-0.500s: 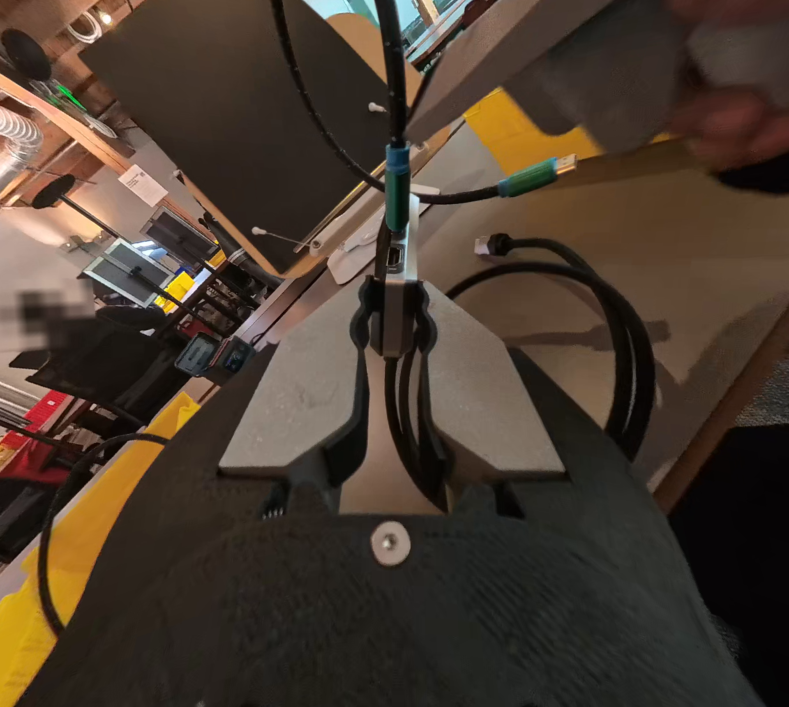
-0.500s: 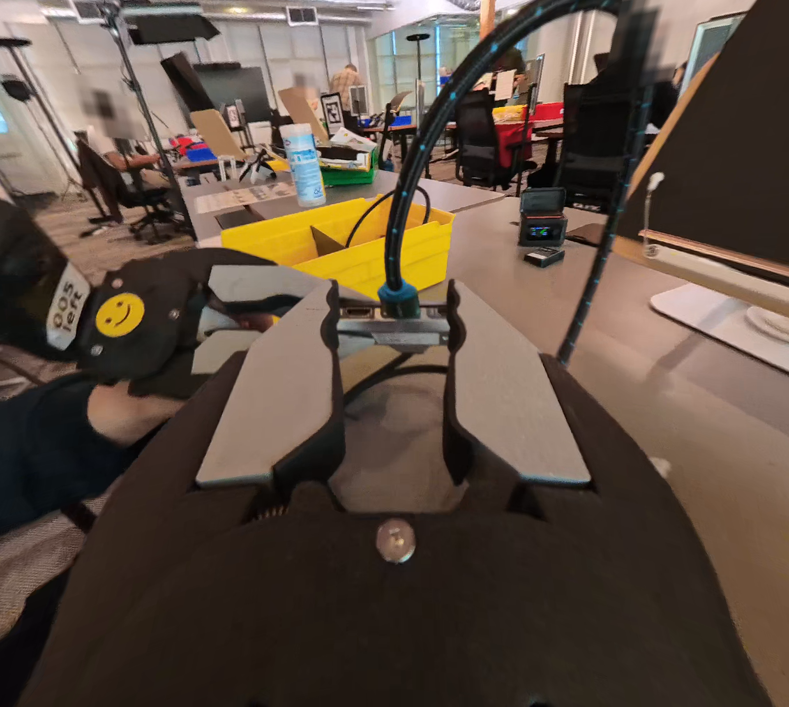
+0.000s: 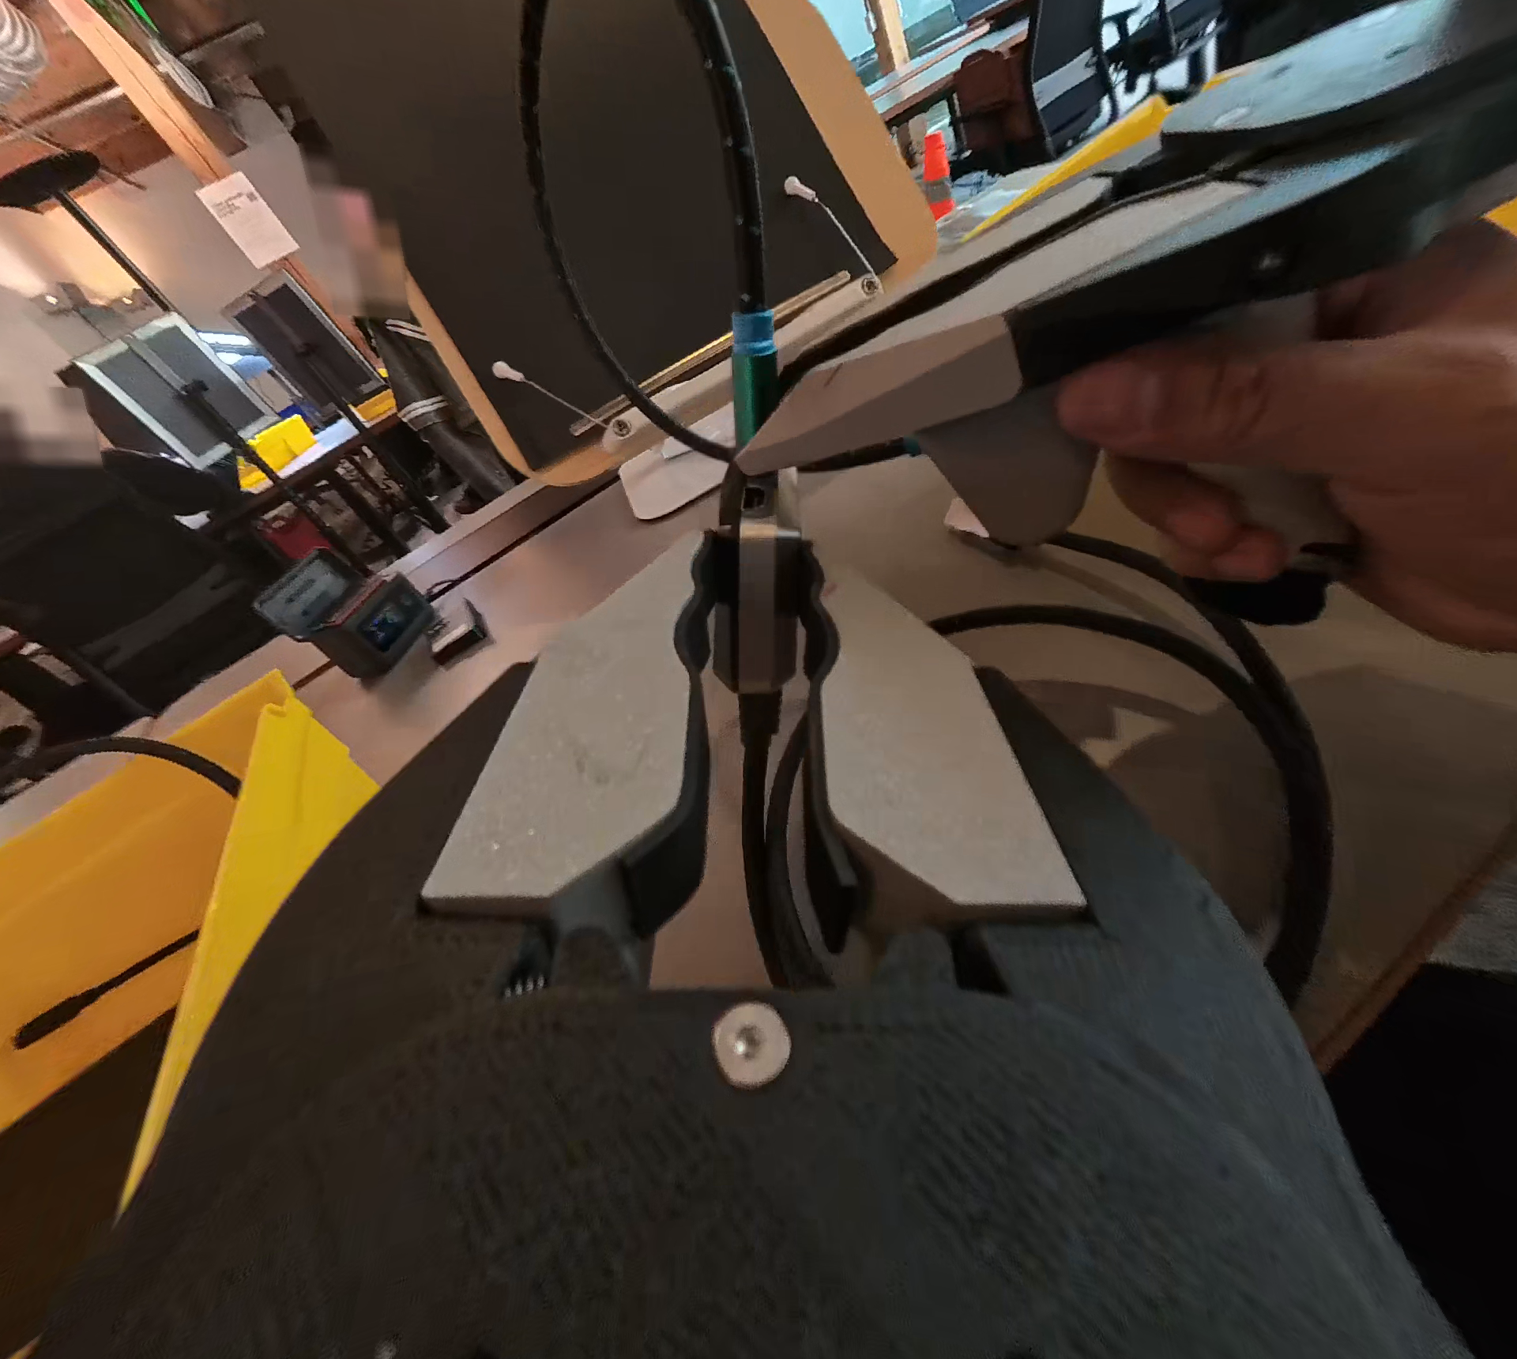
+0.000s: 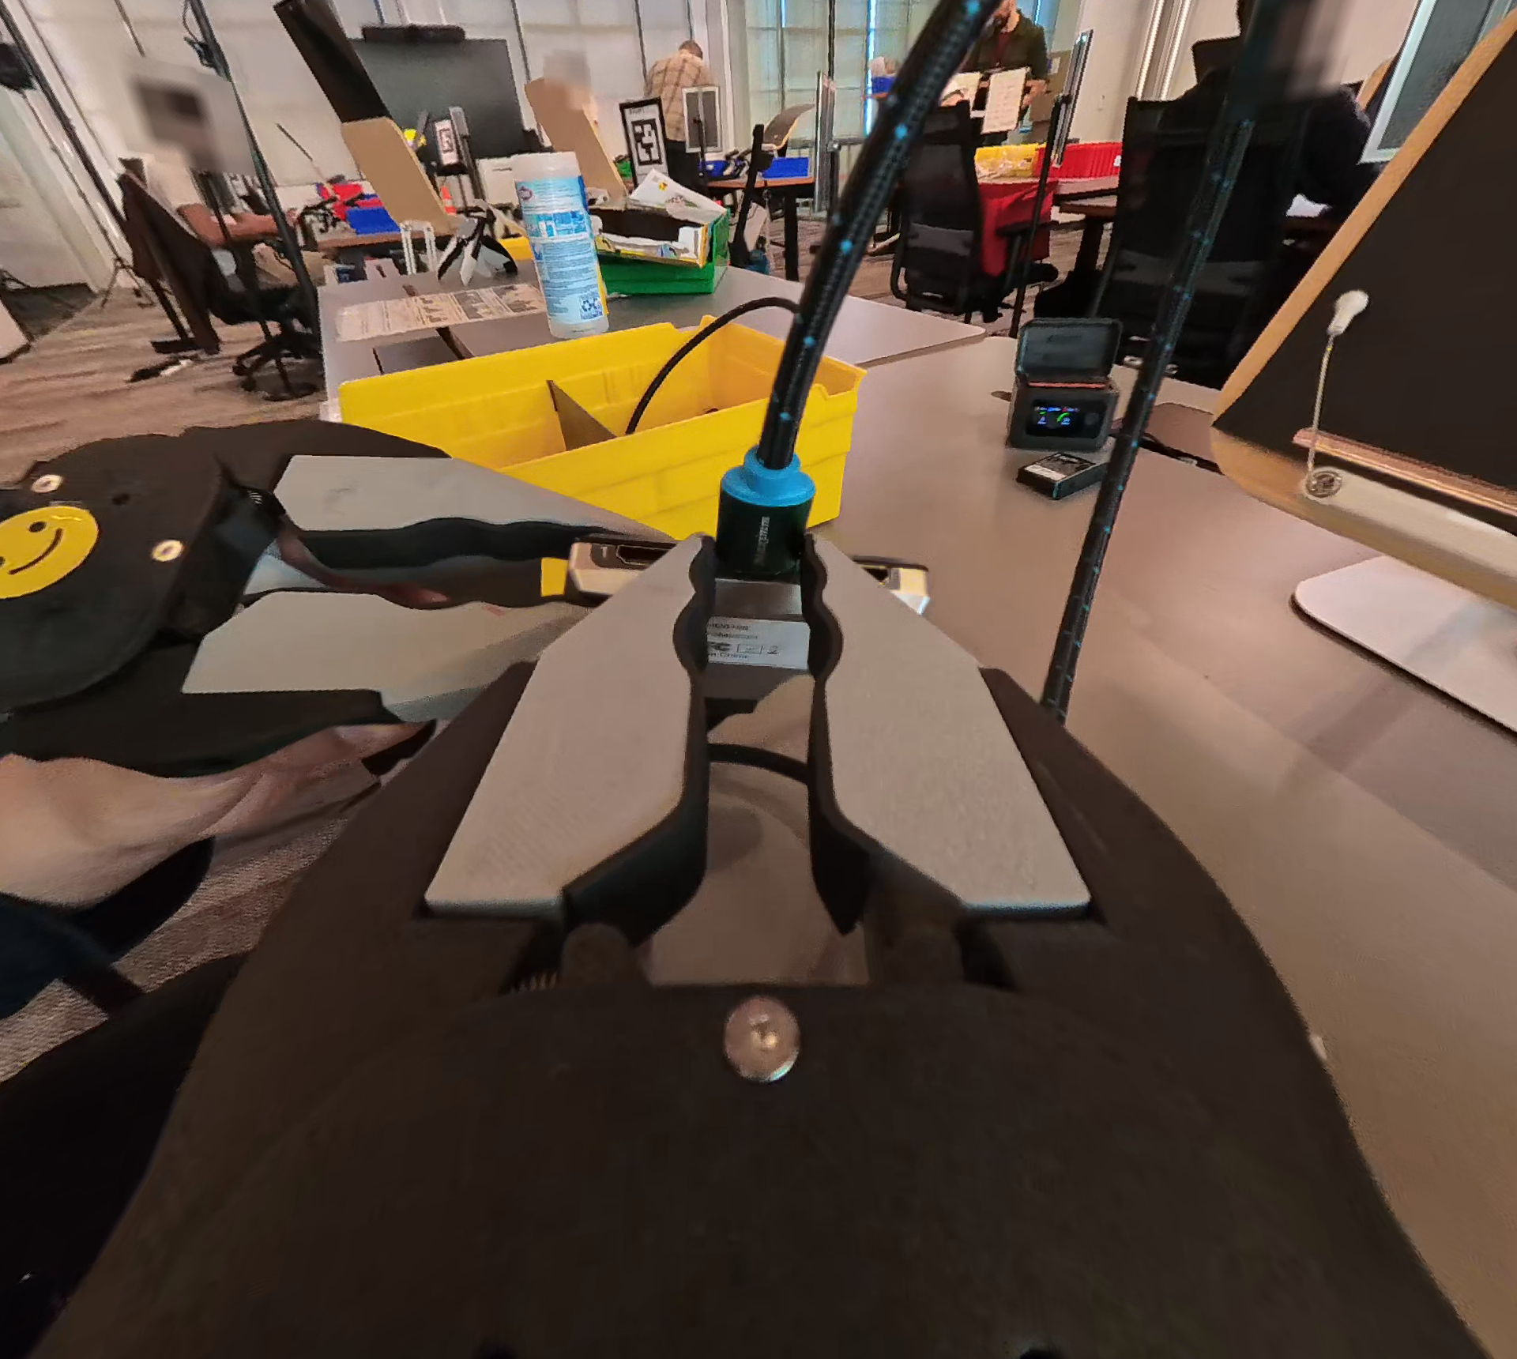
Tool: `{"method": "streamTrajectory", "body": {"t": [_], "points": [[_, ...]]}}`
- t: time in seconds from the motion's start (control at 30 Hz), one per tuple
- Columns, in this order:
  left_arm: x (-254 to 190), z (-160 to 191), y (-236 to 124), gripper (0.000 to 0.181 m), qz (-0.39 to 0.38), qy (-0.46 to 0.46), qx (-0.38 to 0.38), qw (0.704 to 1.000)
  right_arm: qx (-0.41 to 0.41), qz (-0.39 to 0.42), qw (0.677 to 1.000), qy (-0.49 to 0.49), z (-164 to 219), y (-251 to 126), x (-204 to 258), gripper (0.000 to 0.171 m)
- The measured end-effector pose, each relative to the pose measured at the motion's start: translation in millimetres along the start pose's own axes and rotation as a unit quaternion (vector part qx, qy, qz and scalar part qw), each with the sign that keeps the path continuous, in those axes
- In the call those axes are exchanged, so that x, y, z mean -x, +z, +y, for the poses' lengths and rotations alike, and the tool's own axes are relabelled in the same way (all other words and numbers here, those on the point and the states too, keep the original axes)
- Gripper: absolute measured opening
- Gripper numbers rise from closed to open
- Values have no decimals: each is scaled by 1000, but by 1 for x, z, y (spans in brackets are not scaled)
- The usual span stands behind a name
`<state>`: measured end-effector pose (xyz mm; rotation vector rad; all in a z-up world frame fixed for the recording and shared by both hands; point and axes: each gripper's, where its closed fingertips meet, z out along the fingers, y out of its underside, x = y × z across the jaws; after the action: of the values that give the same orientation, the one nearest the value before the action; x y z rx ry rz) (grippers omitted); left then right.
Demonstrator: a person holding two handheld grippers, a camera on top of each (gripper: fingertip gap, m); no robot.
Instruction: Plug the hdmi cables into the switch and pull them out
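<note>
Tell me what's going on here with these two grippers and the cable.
A person is working with two handheld grippers above a table. The left gripper is shut on the end of a small grey HDMI switch, holding it steady. The right gripper is closed around the green plug of a braided black HDMI cable, which sits in one of the switch's ports. Whether the plug is going in or coming out cannot be told. A yellow bin stands behind.
</note>
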<state>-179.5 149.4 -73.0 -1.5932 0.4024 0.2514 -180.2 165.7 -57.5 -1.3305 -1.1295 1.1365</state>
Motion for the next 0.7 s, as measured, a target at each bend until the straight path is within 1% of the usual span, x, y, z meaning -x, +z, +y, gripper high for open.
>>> {"method": "streamTrajectory", "body": {"t": [0.1,0.17,0.23,0.4,0.5,0.6,0.7], "points": [[4,0,6,16,8,-26,-3,1000,3,-10,1000,19,1,6,-5,18],[6,5,14,16,2,-14,5,1000,8,-28,999,26,4,9,-2,18],[7,12,21,17,-5,7,21,1000,16,-29,999,32,9,13,-3,18],[7,22,30,18,19,7,43,999,16,-36,997,67,18,17,-14,18],[10,25,30,18,21,-14,15,1000,15,-64,993,94,20,25,-13,18],[16,36,30,18,-8,-13,0,1000,45,-74,991,103,28,36,-10,18],[23,44,31,18,-4,-34,11,999,63,-81,989,109,33,46,-11,18]]}}
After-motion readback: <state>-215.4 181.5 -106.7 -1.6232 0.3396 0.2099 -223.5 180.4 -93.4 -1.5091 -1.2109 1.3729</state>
